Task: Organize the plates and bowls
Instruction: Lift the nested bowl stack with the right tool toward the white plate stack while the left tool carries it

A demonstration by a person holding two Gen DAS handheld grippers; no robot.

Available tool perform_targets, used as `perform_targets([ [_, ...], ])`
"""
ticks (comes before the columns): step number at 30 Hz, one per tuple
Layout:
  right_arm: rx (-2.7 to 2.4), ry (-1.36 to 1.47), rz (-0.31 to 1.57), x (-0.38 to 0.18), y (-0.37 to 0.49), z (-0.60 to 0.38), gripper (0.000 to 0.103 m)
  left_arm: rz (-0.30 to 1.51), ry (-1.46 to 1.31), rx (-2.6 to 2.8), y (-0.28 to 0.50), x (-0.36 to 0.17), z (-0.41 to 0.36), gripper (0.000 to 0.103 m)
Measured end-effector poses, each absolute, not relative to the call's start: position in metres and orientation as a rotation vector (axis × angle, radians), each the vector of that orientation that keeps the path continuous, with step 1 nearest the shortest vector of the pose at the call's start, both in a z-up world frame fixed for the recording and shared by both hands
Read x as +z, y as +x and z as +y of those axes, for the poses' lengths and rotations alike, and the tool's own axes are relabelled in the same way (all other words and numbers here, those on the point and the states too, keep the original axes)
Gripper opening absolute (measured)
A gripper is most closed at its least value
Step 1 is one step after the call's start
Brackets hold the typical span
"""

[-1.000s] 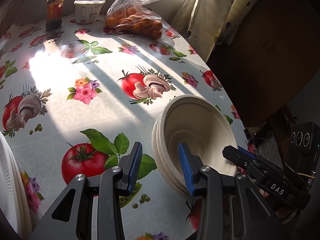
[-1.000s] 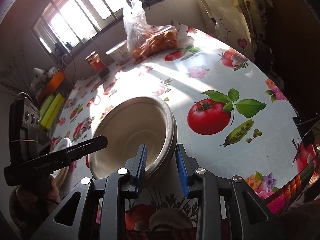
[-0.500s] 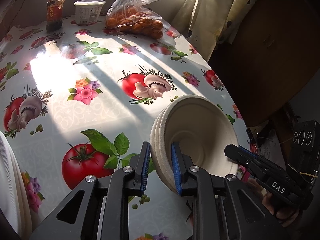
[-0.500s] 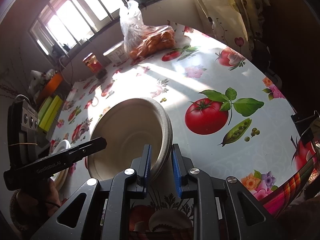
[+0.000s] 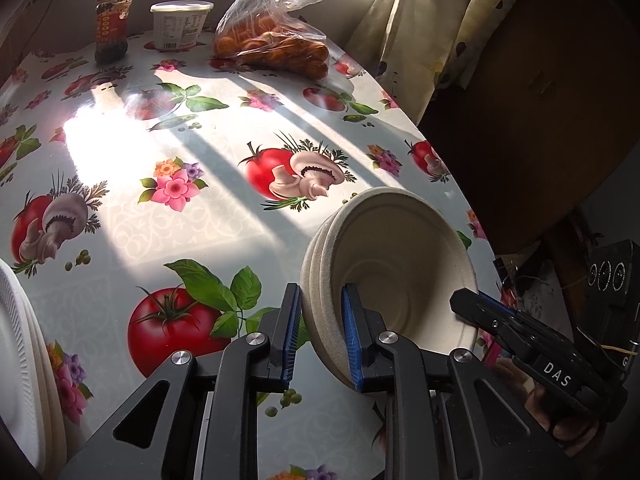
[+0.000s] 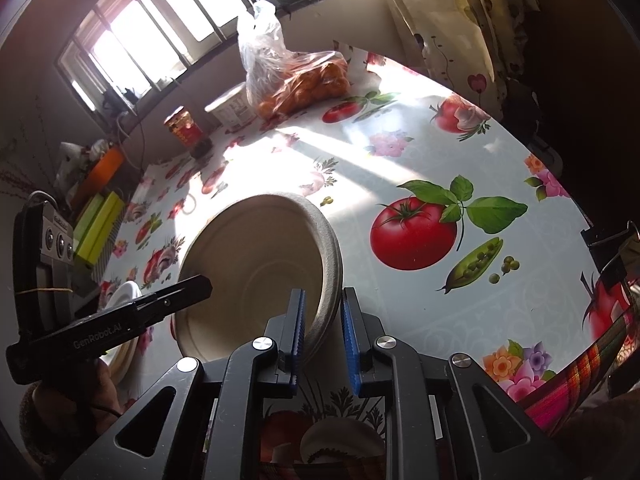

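Observation:
A stack of beige paper bowls [image 5: 400,264] sits near the table's right edge, tilted a little. My left gripper [image 5: 320,328] is shut on the stack's near-left rim, one blue pad outside and one inside. From the other side my right gripper [image 6: 323,320] grips the bowls' [image 6: 256,264] right rim, its jaws closing the last bit with the rim between the pads. Each gripper shows in the other's view: the right gripper [image 5: 464,300] at the bowls' far side, the left gripper [image 6: 200,284] reaching over the rim.
White plates [image 5: 16,352] are stacked at the table's near-left edge. At the back stand a bag of oranges [image 5: 276,44], a white tub [image 5: 182,24] and a dark jar [image 5: 112,24]. The flowered tablecloth [image 5: 180,216] ends just right of the bowls; a curtain [image 5: 420,40] hangs beyond.
The left jaws went from wide open to clamped on the bowls' rim. The right jaws narrowed onto the opposite rim. Neither hand has shifted.

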State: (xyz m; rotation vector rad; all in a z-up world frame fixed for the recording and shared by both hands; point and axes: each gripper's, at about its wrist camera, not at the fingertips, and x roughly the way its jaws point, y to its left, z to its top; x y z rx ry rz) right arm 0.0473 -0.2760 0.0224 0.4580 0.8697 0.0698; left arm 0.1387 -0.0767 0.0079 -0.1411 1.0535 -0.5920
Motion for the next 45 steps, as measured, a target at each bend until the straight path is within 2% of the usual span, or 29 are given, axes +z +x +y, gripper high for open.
perform_targets([
  [17, 0.109, 0.438, 0.867, 0.037, 0.056, -0.267, 0.017, 1.027, -0.15, -0.554, 0.137, 0.023, -0.063, 0.022],
  [45, 0.323, 0.326, 0.91, 0.054, 0.096, -0.181, 0.017, 0.973, -0.24, -0.356, 0.128, 0.035, 0.029, 0.022],
])
